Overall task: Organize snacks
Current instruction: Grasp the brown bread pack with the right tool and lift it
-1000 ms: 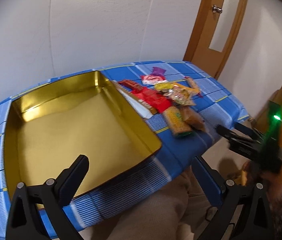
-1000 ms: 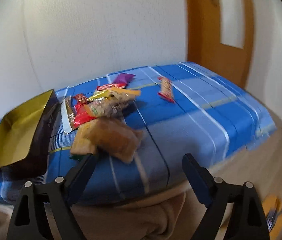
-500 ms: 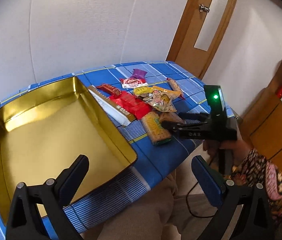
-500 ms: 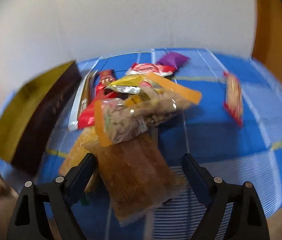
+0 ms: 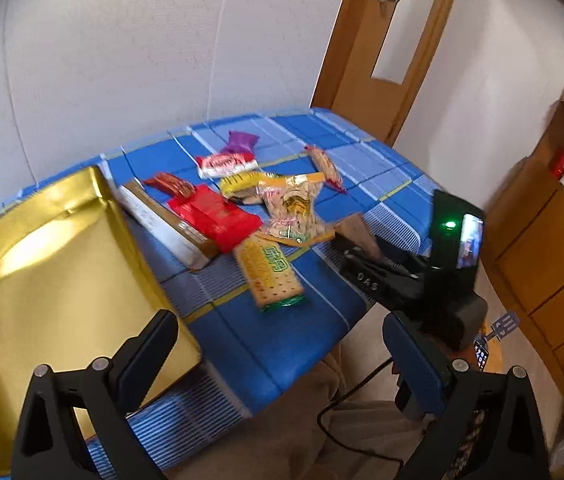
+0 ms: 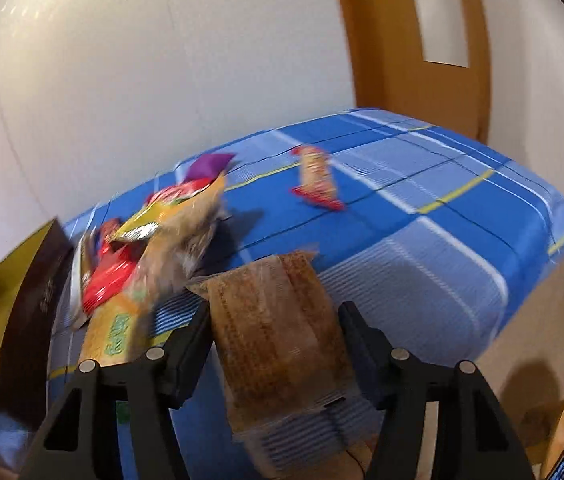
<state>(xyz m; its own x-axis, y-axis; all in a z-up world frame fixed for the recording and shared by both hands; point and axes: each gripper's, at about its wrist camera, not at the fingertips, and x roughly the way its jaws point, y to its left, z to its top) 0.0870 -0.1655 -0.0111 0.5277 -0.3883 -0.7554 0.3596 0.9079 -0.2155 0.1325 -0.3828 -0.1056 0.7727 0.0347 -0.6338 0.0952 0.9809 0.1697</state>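
Left gripper (image 5: 278, 354) held spread, nothing between its fingers, above gold tin (image 5: 42, 280) at left table edge | right gripper (image 6: 276, 336) spread around brown cracker pack (image 6: 278, 320), long axis pointing away along fingers, at near table edge (image 6: 462, 240)

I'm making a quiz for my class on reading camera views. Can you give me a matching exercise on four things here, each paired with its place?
Things:
1. brown cracker packet
2. gold tin
3. purple wrapper
4. loose red-ended snack bar

Places:
A. far side of the pile, nearest the wall
B. between the right gripper's fingers
C. on the cloth at the left, beside the pile
D. lying alone on the cloth, right of the pile

Pairs: 1-B, 2-C, 3-A, 4-D
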